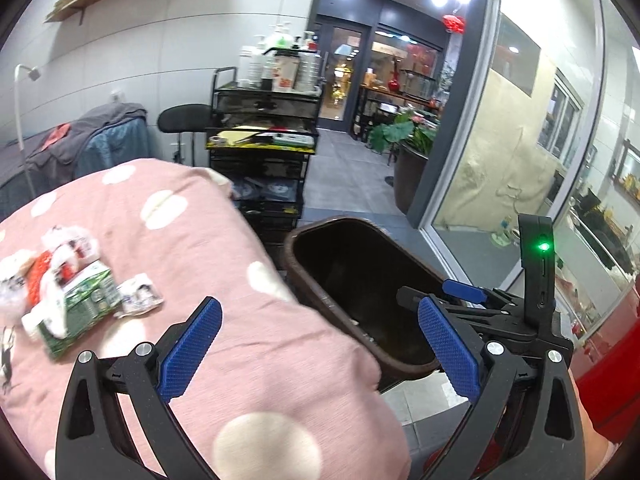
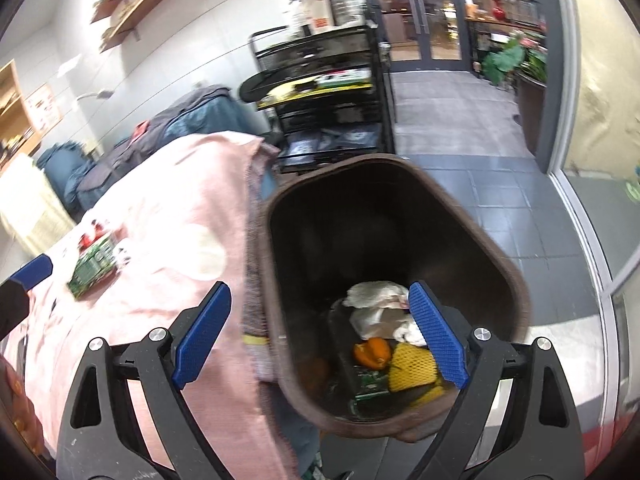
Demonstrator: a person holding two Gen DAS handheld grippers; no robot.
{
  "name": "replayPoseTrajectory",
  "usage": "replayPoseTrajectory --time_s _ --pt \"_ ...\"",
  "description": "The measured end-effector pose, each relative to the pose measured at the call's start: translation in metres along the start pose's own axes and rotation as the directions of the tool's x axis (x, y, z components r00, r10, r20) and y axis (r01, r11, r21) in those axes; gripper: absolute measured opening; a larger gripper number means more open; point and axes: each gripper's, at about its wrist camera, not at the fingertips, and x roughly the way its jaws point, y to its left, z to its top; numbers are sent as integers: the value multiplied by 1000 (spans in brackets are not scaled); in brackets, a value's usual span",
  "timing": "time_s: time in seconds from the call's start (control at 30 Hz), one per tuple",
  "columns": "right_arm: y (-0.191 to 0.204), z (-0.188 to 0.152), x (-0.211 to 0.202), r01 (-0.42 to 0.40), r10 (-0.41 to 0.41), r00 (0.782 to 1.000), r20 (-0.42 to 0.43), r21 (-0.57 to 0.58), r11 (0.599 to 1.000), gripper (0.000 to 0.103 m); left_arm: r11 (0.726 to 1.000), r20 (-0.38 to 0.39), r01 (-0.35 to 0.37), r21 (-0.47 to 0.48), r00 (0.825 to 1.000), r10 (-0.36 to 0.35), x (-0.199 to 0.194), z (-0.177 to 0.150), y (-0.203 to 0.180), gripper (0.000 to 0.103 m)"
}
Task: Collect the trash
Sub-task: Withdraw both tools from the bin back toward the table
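Trash remains as a loose heap of crumpled white plastic wrappers (image 1: 60, 256) and a flat green printed carton (image 1: 80, 304) on the pink polka-dot quilt (image 1: 248, 360), well left of the brown plastic bin (image 1: 404, 364). It looks light, soft and crinkly; the carton's stiffer edge seems the surest hold. Left gripper (image 1: 320, 344) and right gripper (image 2: 320, 336) both stand wide apart, holding nothing, the right above binned scraps.
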Motion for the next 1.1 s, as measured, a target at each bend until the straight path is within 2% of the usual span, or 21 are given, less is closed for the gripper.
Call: replayPoseTrajectory --time_s 0.37,0.7,0.9,1.1 --pt "66 -4 7 -113 109 993 -39 -144 983 89 987 -15 -120 -108 993 119 -29 -29 61 97" --pt "135 1 26 -200 173 978 -118 -275 940 89 945 -28 -241 -221 970 241 -60 -55 133 97" --pt "181 9 45 -236 180 968 -173 -403 884 89 908 -47 -321 -270 946 320 -82 -67 176 97" --pt "232 15 75 -272 154 955 -254 -539 797 89 873 -81 -386 -299 921 380 -92 -65 221 97"
